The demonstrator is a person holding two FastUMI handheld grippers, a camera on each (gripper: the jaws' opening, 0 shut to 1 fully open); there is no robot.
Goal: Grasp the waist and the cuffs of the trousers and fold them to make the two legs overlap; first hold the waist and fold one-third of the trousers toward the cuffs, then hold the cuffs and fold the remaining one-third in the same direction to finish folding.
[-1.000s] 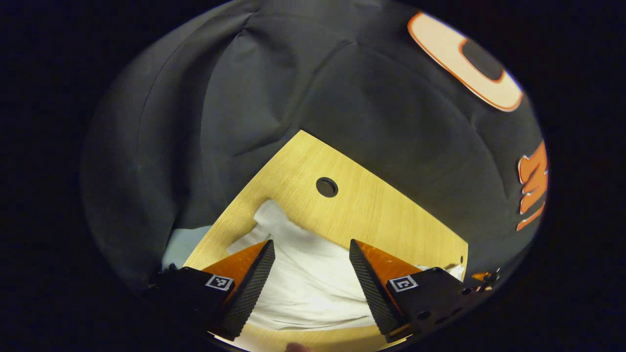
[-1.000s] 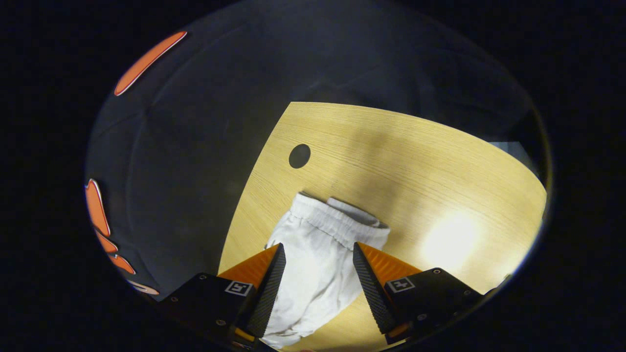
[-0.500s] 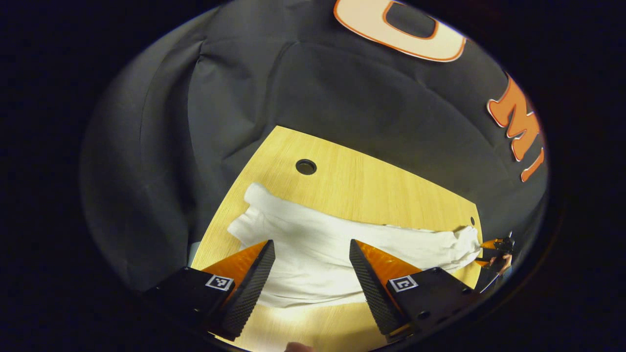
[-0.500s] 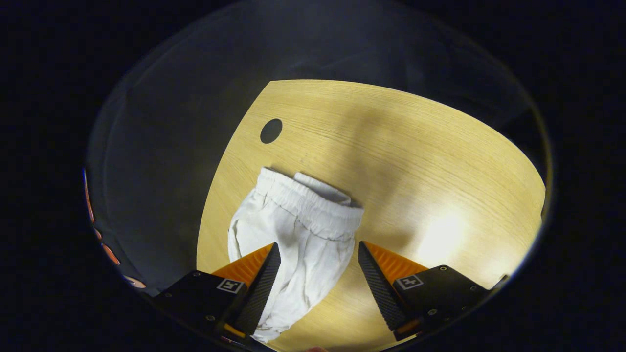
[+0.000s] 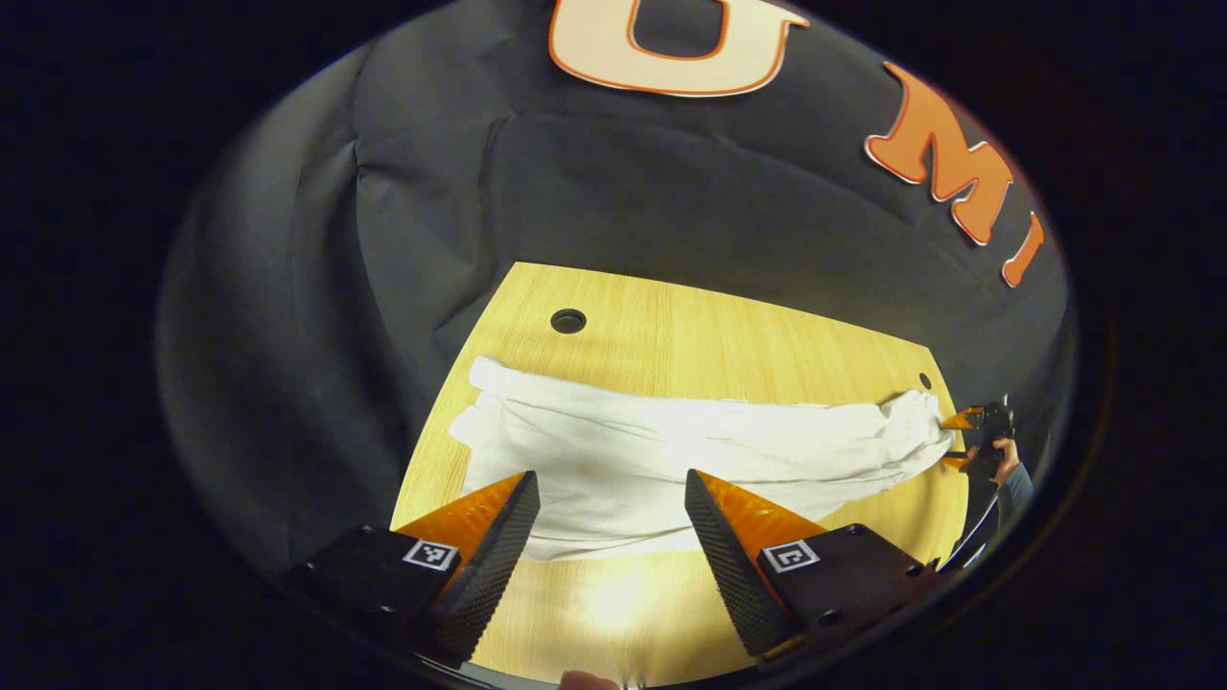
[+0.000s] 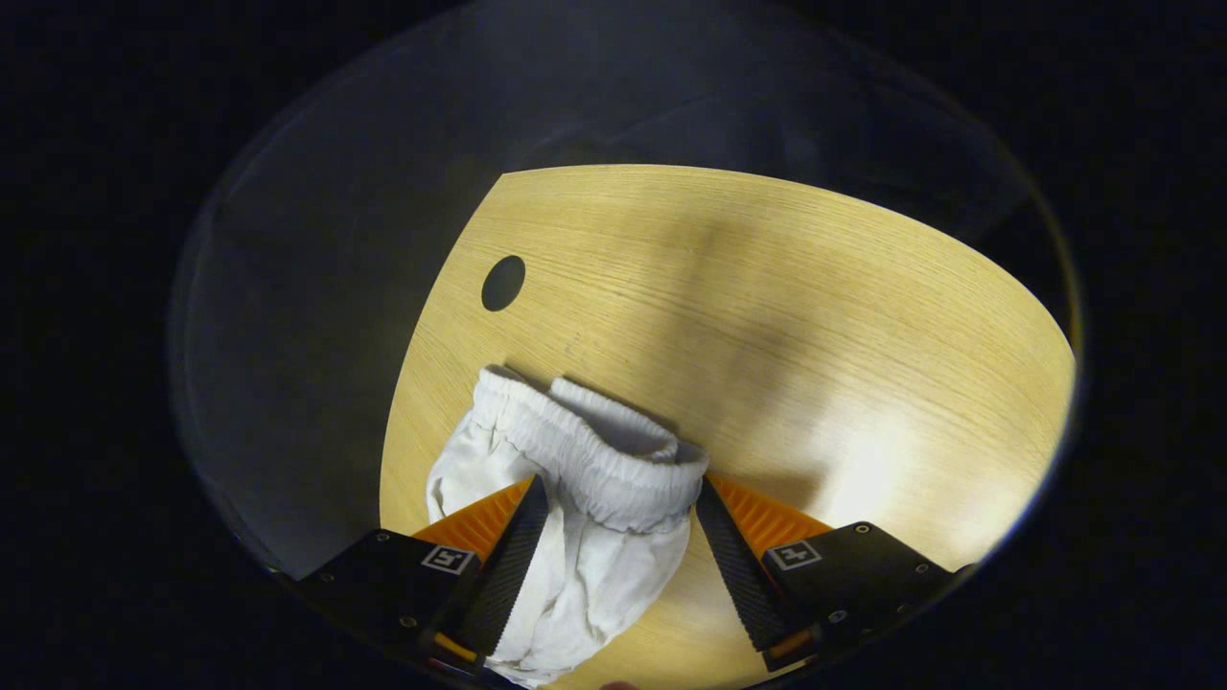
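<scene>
I see one pair of white trousers (image 5: 671, 450) lying flat across the wooden table (image 5: 748, 335), and two table holes. My left gripper (image 5: 612, 537) hangs wide open above the legs. My right gripper (image 6: 621, 546) is open around the waistband (image 6: 594, 450), maybe touching it. If it grabs only one layer, the fold could go crooked.

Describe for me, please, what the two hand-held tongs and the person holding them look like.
Each set of tongs, left and right, has two wedge-shaped fingers with ridged inner faces, set on black blocks with screws, each block carrying a small square black-and-white marker. Far off in the left gripper view, a hand in a dark sleeve holds the right tongs.
</scene>
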